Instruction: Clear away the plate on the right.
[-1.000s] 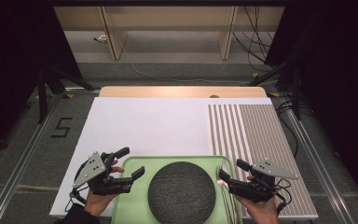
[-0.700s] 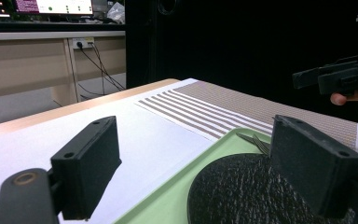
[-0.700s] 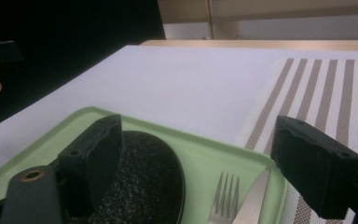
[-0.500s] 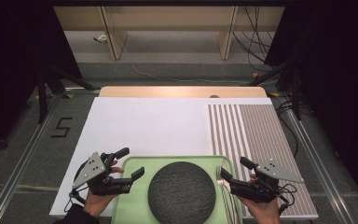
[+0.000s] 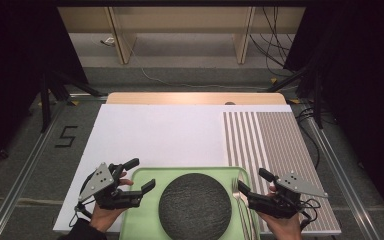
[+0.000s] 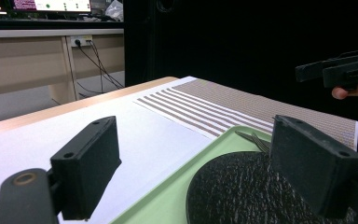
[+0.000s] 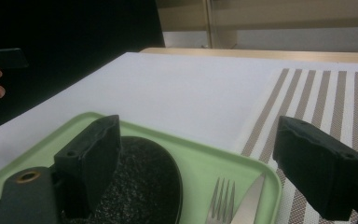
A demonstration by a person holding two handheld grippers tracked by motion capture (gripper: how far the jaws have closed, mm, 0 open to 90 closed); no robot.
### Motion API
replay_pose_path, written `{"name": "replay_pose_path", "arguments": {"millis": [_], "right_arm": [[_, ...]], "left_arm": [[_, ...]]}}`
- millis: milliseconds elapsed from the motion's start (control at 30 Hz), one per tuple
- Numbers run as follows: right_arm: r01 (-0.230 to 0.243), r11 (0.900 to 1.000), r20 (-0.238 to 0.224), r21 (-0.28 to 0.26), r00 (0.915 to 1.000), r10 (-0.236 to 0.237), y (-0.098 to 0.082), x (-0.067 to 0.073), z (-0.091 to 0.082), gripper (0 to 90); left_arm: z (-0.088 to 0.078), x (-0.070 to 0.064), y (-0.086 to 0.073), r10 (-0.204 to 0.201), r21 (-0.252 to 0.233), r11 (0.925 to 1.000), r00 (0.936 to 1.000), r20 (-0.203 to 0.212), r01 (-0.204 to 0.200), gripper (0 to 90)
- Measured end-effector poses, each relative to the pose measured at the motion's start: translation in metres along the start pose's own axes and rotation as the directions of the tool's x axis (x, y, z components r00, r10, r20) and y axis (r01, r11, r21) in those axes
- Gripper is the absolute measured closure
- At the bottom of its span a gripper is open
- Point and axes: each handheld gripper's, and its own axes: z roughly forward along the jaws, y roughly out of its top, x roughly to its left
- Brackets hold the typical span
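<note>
A pale green tray [image 5: 190, 171] lies at the table's front edge. On it rest a dark round textured plate [image 5: 195, 205] and, by its right rim, a fork [image 5: 239, 192] and a knife [image 7: 249, 200]. My left gripper [image 5: 139, 175] stands open at the tray's left rim, level and pointing right; its jaws [image 6: 196, 154] frame the plate [image 6: 242, 186] without touching it. My right gripper [image 5: 254, 181] is open at the tray's right rim, pointing left. Its jaws have just been opening and grip nothing; the fork [image 7: 221, 198] and tray corner [image 7: 205, 149] show between them.
A white mat [image 5: 165, 135] covers the table's left and middle. A brown-striped placemat [image 5: 280, 140] lies at the right, beside the tray. Beyond the far wooden edge the floor holds cables and furniture legs. Metal rails run along both table sides.
The right gripper's jaws have spread slightly wider. Both hands, the tray and the plate have stayed in place.
</note>
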Motion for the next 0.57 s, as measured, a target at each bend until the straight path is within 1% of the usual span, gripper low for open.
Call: {"name": "replay_pose_path", "arguments": {"millis": [567], "right_arm": [[0.011,1.0,-0.003,0.007,0.9999,-0.011,-0.0006,0.001,0.0008,16.2]], "left_arm": [[0.0006,0.0001,-0.0001,0.001,0.0,1.0,1.0,-0.002,-0.001,15.4]]}}
